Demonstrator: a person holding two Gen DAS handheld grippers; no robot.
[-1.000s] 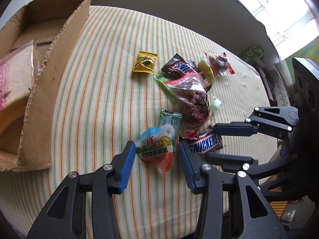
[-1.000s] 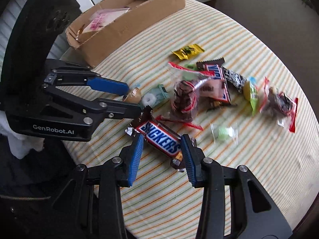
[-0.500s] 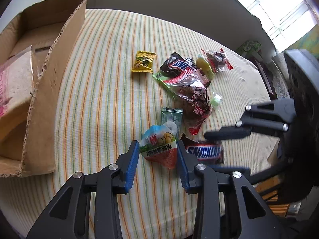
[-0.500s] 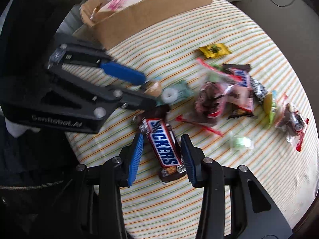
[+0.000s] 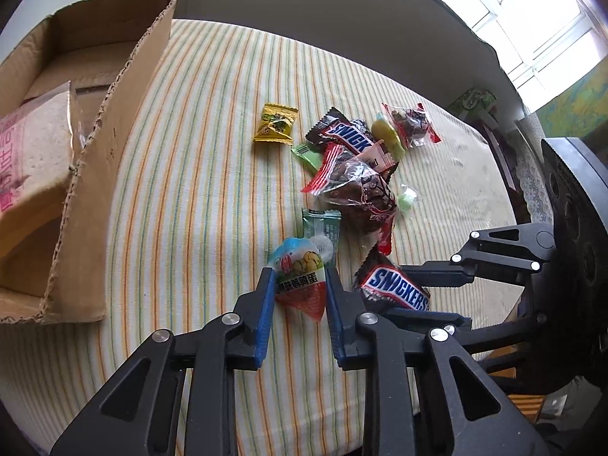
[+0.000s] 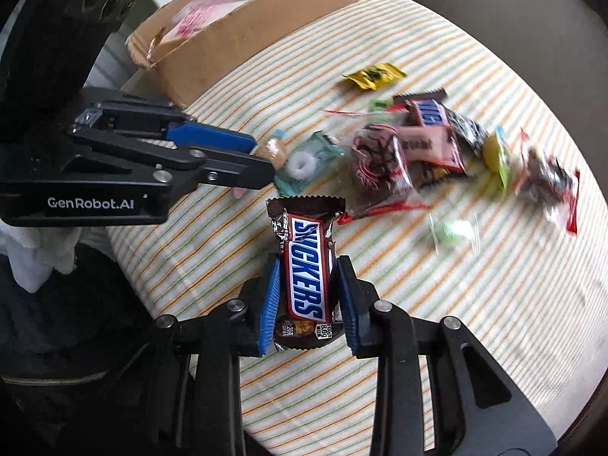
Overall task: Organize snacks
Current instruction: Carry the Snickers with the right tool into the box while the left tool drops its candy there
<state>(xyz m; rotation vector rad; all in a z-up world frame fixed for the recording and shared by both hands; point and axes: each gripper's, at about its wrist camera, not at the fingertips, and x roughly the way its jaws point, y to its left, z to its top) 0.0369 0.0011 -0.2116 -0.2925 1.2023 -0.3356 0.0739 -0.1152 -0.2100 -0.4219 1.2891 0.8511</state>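
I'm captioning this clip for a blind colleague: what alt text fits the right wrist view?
The right tongs are closing on a Snickers bar over a striped tablecloth. To the left, the left tongs grip a small packet; more snacks lie beyond, with a cardboard box behind.

"SNICKERS" stands on the brown bar (image 6: 306, 269) at bottom centre; "GenRobot.AI" on the left gripper (image 6: 262, 169), left edge.

Striped cloth (image 5: 197, 197) in orange, green and cream covers the desk. Bright window (image 5: 532, 19) off in the upper right corner, and a white towel-ish thing (image 6: 34, 250) sits at the left edge.
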